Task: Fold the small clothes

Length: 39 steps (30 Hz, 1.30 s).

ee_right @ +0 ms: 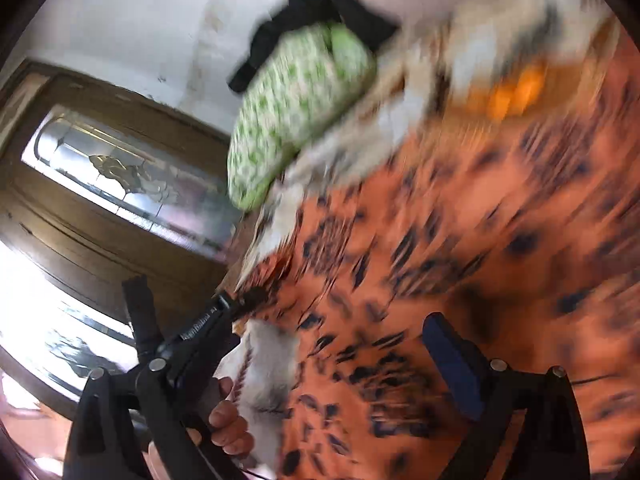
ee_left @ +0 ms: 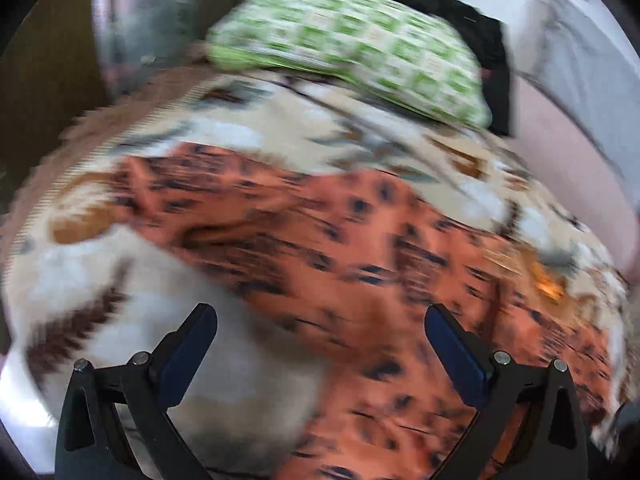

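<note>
Patterned bedspread (ee_left: 132,280) under both claws, all blurry.
Left gripper (ee_left: 320,336) tilts down, released, orange spotted garment (ee_left: 360,248) ahead; right gripper (ee_right: 288,320) released over it. Only right view shows a hand (ee_right: 228,424), probably gripping the left tool.

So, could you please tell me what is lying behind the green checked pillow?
A black garment lies bunched behind the pillow, against the pale wall. The pillow covers its lower part, so its full shape cannot be told.
</note>
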{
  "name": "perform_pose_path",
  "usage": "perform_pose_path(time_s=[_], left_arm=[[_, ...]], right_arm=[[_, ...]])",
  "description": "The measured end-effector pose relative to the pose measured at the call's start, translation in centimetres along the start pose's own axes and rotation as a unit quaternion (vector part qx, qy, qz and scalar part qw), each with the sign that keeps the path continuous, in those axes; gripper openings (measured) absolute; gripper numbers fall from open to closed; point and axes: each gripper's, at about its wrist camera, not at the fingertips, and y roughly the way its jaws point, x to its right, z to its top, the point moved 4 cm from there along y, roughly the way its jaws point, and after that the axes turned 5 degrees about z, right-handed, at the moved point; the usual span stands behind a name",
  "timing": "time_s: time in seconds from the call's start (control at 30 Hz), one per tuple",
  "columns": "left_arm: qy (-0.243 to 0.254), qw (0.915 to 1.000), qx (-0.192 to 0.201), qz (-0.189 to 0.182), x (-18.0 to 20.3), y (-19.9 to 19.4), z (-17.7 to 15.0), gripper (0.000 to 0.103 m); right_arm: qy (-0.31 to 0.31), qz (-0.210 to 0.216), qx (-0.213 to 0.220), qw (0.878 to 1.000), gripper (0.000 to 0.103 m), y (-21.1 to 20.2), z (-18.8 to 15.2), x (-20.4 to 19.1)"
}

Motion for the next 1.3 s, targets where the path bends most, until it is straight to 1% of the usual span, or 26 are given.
perform_pose_path(time_s=[0.07, 0.13, 0.17, 0.2, 0.23, 0.27, 0.33, 0.37, 0.4, 0.43, 0.47, 0.5, 0.53, 0.57, 0.6, 0.63, 0.7, 0.73, 0.77, 0.83, 0.9, 1.0, 1.1, 1.2, 1.27, 1.3], left_arm=[[0.016, 0.9992, -0.01, -0.035, 2.1, 0.4, -0.4, 0.103], [0.042, 0.9975, -0.012, -0.057, 4.8, 0.9, -0.5, 0.103], [0.058, 0.9959, -0.013, -0.069, 6.2, 1.3, -0.5, 0.102], [0.069, 0.9943, -0.02, -0.079, 7.3, 1.6, -0.5, 0.101], [0.081, 0.9922, -0.031, -0.09, 8.7, 2.3, -0.8, 0.093], [0.09, 0.9908, -0.041, -0.093, 9.7, 2.8, -0.9, 0.087], [0.108, 0.988, -0.067, -0.088, 11.4, 4.3, -1.7, 0.082], [0.118, 0.9868, -0.079, -0.079, 12.2, 5.0, -2.2, 0.074], [0.126, 0.9865, -0.08, -0.067, 12.5, 5.4, -2.4, 0.07], [0.137, 0.9866, -0.071, -0.054, 12.8, 5.4, -2.6, 0.069], [0.15, 0.9858, -0.057, -0.049, 13.3, 5.2, -2.7, 0.066], [0.158, 0.9848, -0.05, -0.051, 13.7, 5.0, -2.7, 0.06], [0.168, 0.983, -0.043, -0.06, 14.1, 4.8, -2.8, 0.044], [0.172, 0.9816, -0.043, -0.07, 14.5, 4.8, -3.0, 0.03], [0.173, 0.9803, -0.047, -0.082, 14.7, 4.8, -3.2, 0.026], [0.173, 0.9793, -0.049, -0.093, 15.1, 4.9, -3.4, 0.024], [0.181, 0.9792, -0.037, -0.084, 15.4, 4.7, -3.5, 0.021], [0.184, 0.979, -0.029, -0.083, 15.4, 4.6, -3.5, 0.012], [0.18, 0.978, -0.023, -0.103, 15.6, 4.2, -3.3, 0.003], [0.168, 0.9768, -0.015, -0.132, 15.5, 3.3, -2.9, 0.003], [0.174, 0.9746, 0.0, -0.141, 15.5, 2.5, -2.8, 0.003], [0.169, 0.9728, 0.002, -0.158, 15.3, 1.8, -2.7, 0.003], [0.165, 0.9738, 0.001, -0.156, 14.8, 1.9, -2.5, 0.003], [0.156, 0.975, 0.003, -0.158, 14.3, 1.9, -2.2, 0.003], [0.16, 0.9748, 0.007, -0.156, 14.2, 1.8, -2.2, 0.003], [0.165, 0.9744, 0.003, -0.153, 14.4, 2.1, -2.4, 0.003]], right_arm=[[-0.019, -0.014, 0.032, 0.999, 0.097, -4.0, 1.9, -0.3], [-0.021, -0.028, 0.063, 0.997, 0.097, -8.0, 2.9, 0.7], [-0.018, -0.034, 0.07, 0.997, 0.097, -8.6, 3.9, 0.9], [-0.011, -0.043, 0.08, 0.996, 0.096, -10.2, 4.3, 1.7], [0.0, -0.05, 0.09, 0.995, 0.096, -11.5, 4.7, 2.8], [0.013, -0.058, 0.099, 0.993, 0.093, -12.7, 5.2, 4.0], [0.048, -0.074, 0.109, 0.99, 0.079, -15.5, 6.1, 7.1], [0.061, -0.075, 0.111, 0.989, 0.076, -16.0, 6.6, 7.9], [0.084, -0.073, 0.116, 0.987, 0.069, -17.1, 6.9, 9.7], [0.097, -0.073, 0.119, 0.985, 0.064, -18.0, 7.2, 10.7], [0.108, -0.073, 0.122, 0.984, 0.061, -18.7, 7.4, 11.8], [0.119, -0.073, 0.127, 0.982, 0.054, -19.5, 7.6, 12.9], [0.132, -0.072, 0.133, 0.98, 0.051, -20.1, 7.7, 14.1], [0.137, -0.072, 0.136, 0.979, 0.05, -20.2, 7.8, 14.6], [0.143, -0.07, 0.139, 0.977, 0.05, -20.4, 7.9, 15.2], [0.148, -0.064, 0.139, 0.977, 0.049, -20.4, 8.1, 15.6], [0.154, -0.057, 0.128, 0.978, 0.047, -19.5, 8.2, 16.0], [0.152, -0.059, 0.124, 0.979, 0.047, -19.2, 8.3, 16.1], [0.15, -0.061, 0.123, 0.979, 0.047, -19.1, 8.3, 16.1], [0.144, -0.062, 0.122, 0.98, 0.047, -18.9, 8.4, 16.0], [0.141, -0.069, 0.117, 0.981, 0.047, -18.5, 8.3, 16.1], [0.149, -0.075, 0.109, 0.98, 0.047, -18.0, 7.9, 16.6], [0.158, -0.071, 0.1, 0.98, 0.047, -17.4, 7.4, 17.1], [0.143, -0.089, 0.094, 0.981, 0.047, -16.9, 7.2, 16.9], [0.137, -0.097, 0.089, 0.982, 0.047, -16.6, 7.1, 16.8], [0.137, -0.101, 0.085, 0.982, 0.047, -16.4, 7.0, 16.9]])
